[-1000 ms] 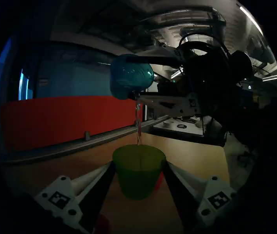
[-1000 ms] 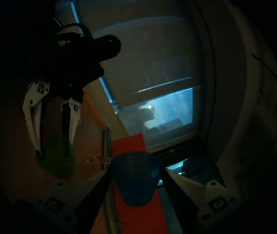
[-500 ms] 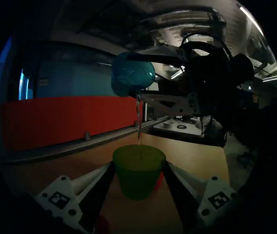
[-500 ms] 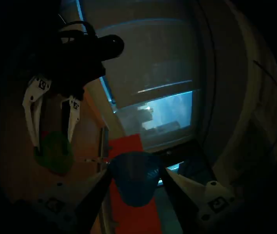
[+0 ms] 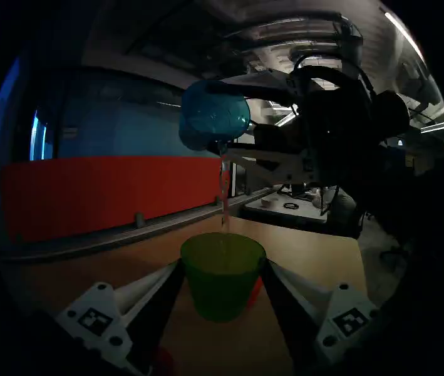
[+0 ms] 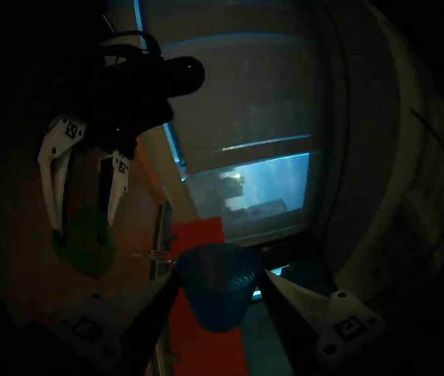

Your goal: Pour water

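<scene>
Tipped blue cup (image 5: 213, 116) up high, thin water stream (image 5: 224, 200), upright green cup (image 5: 222, 274) below

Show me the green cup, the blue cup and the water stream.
green cup (image 5: 223, 285): left gripper view, on its front wall below the rim.
blue cup (image 5: 214, 119): left gripper view, on its tilted side wall.
water stream (image 5: 224, 194): left gripper view, on the stream midway between the two cups.

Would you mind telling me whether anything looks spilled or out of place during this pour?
Nothing stands out. The stream from the tilted blue cup falls into the upright green cup, and I see no water on the wooden table, though the light is dim.
</scene>
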### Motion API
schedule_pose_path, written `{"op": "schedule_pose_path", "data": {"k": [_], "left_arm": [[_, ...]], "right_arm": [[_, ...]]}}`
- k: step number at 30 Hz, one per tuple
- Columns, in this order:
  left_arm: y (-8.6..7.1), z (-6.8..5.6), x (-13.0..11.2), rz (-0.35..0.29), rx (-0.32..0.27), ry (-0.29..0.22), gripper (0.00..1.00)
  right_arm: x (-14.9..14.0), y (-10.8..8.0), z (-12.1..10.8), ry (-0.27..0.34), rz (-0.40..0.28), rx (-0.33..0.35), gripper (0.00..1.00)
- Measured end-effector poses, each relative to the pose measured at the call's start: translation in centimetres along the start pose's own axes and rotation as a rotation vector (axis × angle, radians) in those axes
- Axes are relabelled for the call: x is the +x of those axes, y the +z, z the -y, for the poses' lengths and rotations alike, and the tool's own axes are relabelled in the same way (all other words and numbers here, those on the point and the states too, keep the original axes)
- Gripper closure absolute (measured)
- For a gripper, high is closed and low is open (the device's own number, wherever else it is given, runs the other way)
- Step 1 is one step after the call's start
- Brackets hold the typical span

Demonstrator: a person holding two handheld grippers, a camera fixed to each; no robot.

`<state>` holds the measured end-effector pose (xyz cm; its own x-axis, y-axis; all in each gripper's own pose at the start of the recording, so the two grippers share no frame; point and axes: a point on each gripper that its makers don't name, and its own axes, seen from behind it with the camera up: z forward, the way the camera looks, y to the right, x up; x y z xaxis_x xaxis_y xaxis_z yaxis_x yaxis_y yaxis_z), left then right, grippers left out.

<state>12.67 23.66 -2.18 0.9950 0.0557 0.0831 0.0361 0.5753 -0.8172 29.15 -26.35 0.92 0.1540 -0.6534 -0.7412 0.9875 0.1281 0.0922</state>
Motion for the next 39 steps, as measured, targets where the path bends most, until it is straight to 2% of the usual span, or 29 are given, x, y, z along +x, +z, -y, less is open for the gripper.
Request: {"op": "schedule_pose_path", "data": {"k": [11, 21, 39], "left_arm": [[0.0, -0.3, -0.4, -0.002, -0.007, -0.007, 0.15], [-0.1, -0.9, 0.3, -0.013, -0.021, -0.002, 0.15], [0.0, -1.0, 0.9, -0.022, -0.023, 0.002, 0.15]], "right_arm": [[-0.3, 0.0, -0.4, -0.025, 0.002, -0.005, 0.10], [0.0, 0.1, -0.8, -0.055, -0.002, -0.007, 0.10], [0.1, -0.1, -1.8, -0.106, -0.005, -0.018, 0.10]]}}
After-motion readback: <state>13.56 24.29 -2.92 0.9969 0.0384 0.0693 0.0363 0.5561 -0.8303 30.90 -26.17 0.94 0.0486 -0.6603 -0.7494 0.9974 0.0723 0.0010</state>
